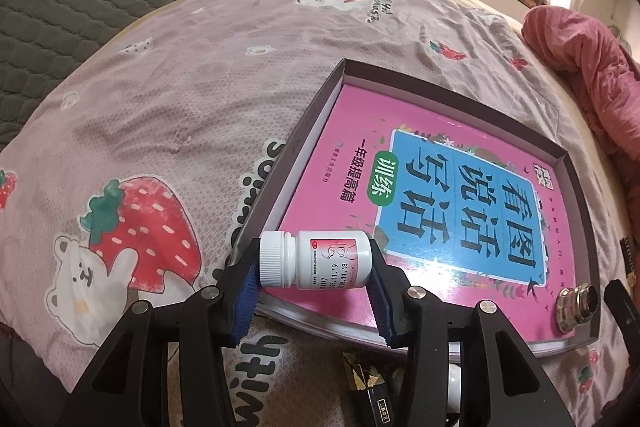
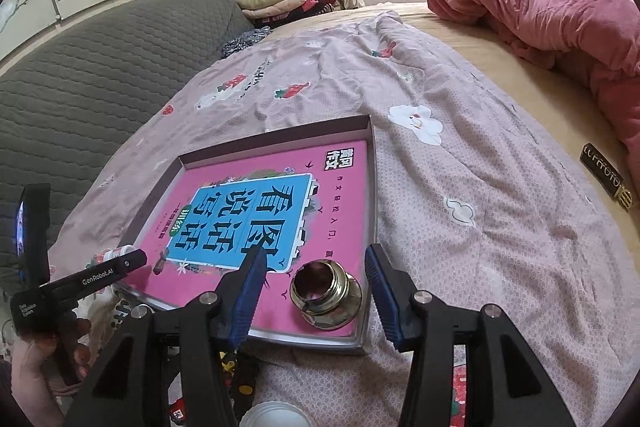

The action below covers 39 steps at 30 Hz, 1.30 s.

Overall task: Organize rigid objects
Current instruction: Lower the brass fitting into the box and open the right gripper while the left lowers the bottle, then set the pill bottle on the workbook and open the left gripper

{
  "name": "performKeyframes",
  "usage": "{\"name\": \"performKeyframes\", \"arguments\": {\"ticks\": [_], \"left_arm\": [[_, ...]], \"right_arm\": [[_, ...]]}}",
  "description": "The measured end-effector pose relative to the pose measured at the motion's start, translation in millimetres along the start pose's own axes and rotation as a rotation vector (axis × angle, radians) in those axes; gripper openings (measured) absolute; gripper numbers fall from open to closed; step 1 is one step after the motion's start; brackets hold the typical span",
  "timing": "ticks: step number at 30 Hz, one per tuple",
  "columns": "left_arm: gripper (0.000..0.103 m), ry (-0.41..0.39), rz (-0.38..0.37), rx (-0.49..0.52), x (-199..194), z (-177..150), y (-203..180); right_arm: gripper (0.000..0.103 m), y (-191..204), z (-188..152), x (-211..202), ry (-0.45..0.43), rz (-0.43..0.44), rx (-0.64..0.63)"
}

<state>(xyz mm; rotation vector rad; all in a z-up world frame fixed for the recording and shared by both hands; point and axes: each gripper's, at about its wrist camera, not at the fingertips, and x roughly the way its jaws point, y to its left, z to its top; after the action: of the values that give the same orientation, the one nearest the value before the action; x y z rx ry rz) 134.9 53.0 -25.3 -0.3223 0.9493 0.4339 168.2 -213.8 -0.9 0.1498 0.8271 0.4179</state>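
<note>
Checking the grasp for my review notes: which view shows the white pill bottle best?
The left wrist view. There the white pill bottle lies sideways between the left gripper's blue pads, cap and label in plain sight. The right wrist view shows only a sliver of it behind the left gripper's black body, at the tray's near-left corner.

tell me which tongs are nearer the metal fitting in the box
Right. The right tongs straddle the metal fitting, pads open on either side. The left tongs sit across the box, clamped on a white pill bottle.
</note>
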Motion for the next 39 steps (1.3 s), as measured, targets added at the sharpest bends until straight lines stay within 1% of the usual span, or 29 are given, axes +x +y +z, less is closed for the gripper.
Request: {"name": "performKeyframes", "arguments": {"ticks": [2, 4, 6, 13, 18, 25, 39], "left_arm": [[0.049, -0.003, -0.001, -0.006, -1.6, -0.3, 1.1], [0.052, -0.012, 0.013, -0.014, -4.1, -0.3, 2.6], [0.052, -0.012, 0.005, -0.023, -5.9, -0.7, 3.4], [0.053, -0.018, 0.004, -0.012, -9.5, -1.5, 3.3], [0.055, -0.02, -0.016, -0.003, -14.1, -3.6, 4.9], [0.056, -0.023, -0.036, 0.011, -20.2, -6.3, 9.4], [0.056, -0.045, -0.07, 0.061, -37.5, -13.0, 3.0]], "right_arm": [[0.051, 0.7, -0.1, -0.3, 0.001, 0.001, -0.002], [0.051, 1.4, -0.1, -0.7, 0.0, 0.001, -0.005], [0.051, 2.1, 0.1, -0.7, 0.001, 0.002, -0.009], [0.051, 2.5, 0.7, -1.1, -0.003, 0.003, -0.006], [0.051, 2.9, 1.2, -0.8, -0.004, 0.002, -0.005], [0.051, 6.5, 0.6, 0.7, -0.001, -0.002, -0.026], [0.052, 9.8, 0.4, -2.7, -0.021, 0.012, -0.048]]}}
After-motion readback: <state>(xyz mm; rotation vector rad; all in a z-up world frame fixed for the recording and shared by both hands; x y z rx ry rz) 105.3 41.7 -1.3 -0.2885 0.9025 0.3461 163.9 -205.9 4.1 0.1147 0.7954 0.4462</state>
